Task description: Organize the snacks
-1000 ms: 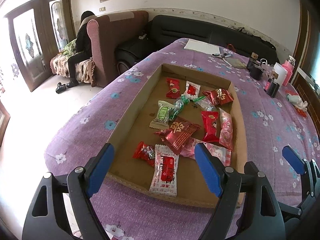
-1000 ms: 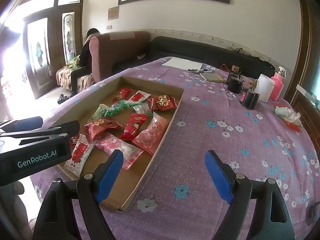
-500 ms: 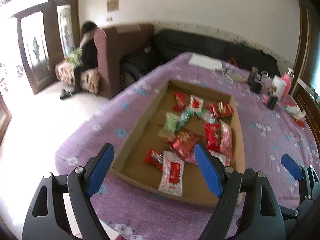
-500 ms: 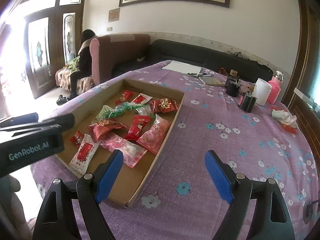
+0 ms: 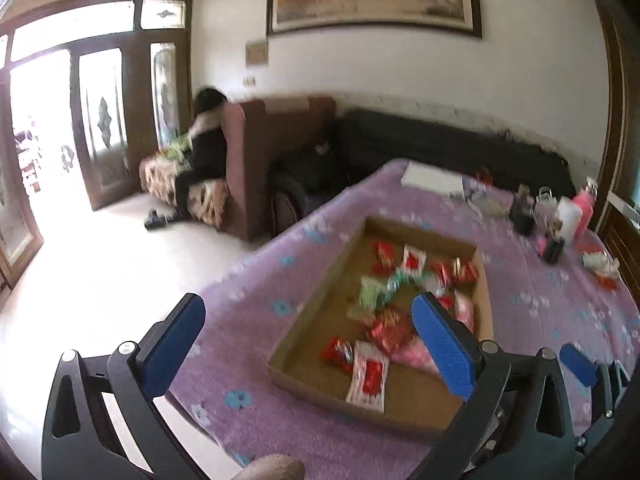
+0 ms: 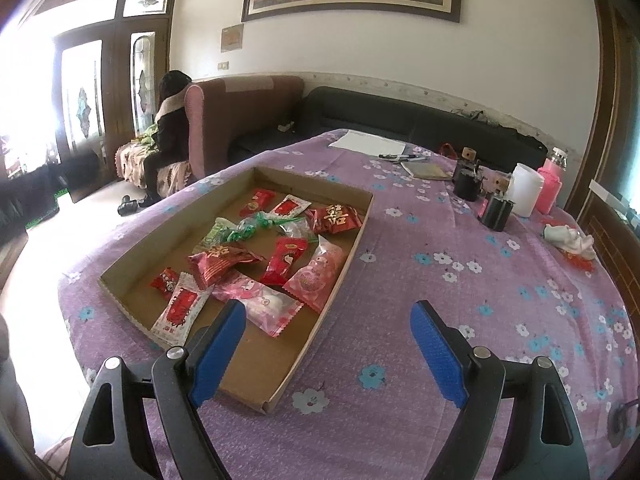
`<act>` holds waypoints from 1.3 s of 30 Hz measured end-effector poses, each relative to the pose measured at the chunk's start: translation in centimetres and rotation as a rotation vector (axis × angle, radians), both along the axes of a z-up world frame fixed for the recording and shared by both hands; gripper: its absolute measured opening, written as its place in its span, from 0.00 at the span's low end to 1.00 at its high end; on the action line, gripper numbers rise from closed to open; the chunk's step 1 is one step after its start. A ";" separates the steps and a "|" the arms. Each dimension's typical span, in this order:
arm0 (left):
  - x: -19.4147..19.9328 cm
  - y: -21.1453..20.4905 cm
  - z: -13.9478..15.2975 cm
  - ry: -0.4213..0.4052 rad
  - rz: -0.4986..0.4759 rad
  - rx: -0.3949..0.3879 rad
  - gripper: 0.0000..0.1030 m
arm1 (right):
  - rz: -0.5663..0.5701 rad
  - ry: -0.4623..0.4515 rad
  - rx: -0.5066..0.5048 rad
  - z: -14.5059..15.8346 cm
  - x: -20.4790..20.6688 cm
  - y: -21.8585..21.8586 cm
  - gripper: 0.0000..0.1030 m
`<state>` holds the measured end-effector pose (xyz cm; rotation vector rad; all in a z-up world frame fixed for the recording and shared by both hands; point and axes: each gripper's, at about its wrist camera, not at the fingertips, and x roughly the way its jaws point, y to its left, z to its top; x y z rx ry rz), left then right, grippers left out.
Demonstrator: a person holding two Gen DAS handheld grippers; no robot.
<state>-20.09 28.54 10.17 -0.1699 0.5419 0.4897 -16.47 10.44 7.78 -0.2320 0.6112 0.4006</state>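
Above the cardboard tray (image 6: 362,216) we hold both grippers empty, the left gripper (image 5: 308,340) opening, the right gripper (image 6: 328,344) spread. We should choose one outlying snack, like the white-and-red packet (image 6: 180,312), and descend squarely.

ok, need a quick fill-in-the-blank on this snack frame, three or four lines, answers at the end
1. The snack packets lie in a shallow ____ tray.
2. The tray sits on a tablecloth of ____ colour with a flower print.
3. The right gripper holds ____ between its blue pads.
4. The left gripper has its jaws opening, and the packet nearest it is white and ____.

Answers: cardboard; purple; nothing; red
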 end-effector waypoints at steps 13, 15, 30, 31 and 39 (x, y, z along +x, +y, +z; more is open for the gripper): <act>1.4 1.2 -3.0 0.115 -0.019 -0.121 1.00 | 0.027 0.014 -0.031 -0.9 0.0 1.1 0.85; 1.5 1.4 -3.3 0.128 -0.012 -0.130 1.00 | 0.039 0.013 -0.043 -1.1 -0.2 1.5 0.85; 2.1 2.6 -4.7 0.167 -0.012 -0.173 1.00 | 0.096 0.007 -0.102 -2.0 -0.6 3.6 0.85; 2.1 2.7 -4.7 0.169 -0.011 -0.175 1.00 | 0.098 0.008 -0.104 -2.0 -0.6 3.6 0.85; 2.4 3.2 -5.0 0.176 0.000 -0.173 1.00 | 0.119 0.008 -0.113 -2.3 -0.7 4.2 0.85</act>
